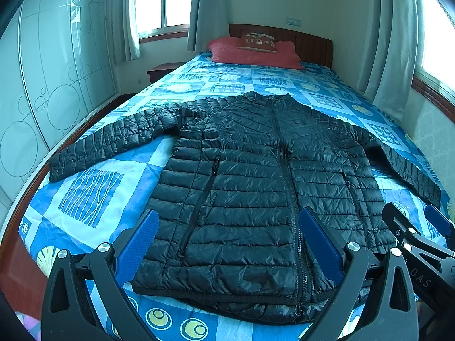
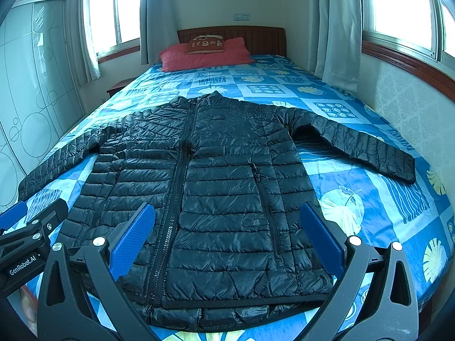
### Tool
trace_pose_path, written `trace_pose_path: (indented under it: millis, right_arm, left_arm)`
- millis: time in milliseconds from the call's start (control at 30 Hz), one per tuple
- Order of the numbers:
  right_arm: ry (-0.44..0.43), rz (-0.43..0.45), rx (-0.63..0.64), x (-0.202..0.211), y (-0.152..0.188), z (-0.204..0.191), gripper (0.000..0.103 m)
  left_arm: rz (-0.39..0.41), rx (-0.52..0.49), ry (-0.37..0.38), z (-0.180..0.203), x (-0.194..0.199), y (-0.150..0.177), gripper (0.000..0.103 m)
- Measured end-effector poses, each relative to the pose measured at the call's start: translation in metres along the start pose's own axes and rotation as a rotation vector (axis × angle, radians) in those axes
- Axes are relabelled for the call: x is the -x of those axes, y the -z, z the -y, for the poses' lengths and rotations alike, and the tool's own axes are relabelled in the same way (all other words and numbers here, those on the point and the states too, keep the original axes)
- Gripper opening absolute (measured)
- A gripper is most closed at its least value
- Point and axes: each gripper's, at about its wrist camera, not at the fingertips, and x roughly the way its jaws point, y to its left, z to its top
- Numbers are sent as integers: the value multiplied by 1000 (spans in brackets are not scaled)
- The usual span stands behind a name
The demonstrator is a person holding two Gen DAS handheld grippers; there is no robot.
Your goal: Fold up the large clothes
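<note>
Both grippers, left (image 1: pixel 229 227) and right (image 2: pixel 227 221), gape wide above one black jacket (image 1: pixel 256 184) on one bed (image 1: pixel 85 193).

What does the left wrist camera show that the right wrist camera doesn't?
Only the left wrist view shows the jacket's left sleeve whole, down to its cuff, along with more of the wardrobe doors and the right gripper poking in at the edge. Only the right wrist view shows the right sleeve whole and the wall under the right-hand window. Both share the black puffer jacket lying flat and zipped on the blue patterned bed, the red pillow, and open jaws above the hem.
</note>
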Motion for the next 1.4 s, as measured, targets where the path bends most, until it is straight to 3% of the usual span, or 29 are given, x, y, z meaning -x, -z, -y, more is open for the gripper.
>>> trace_pose_path:
  millis: [1133,1200,1400]
  right_arm:
    - [-1,-11,-12,-13,3,-3,101]
    - [-19,-9,-36,-26,11,-7,101]
    - [-24,-16,-152,-53,-2,39,101]
  left_arm:
    - [-28,18,-1,-11,-14,5,98]
    - [-39,38,-7,-19,-22,1,98]
    - [-63,165,-73,-70,-60,-14,98]
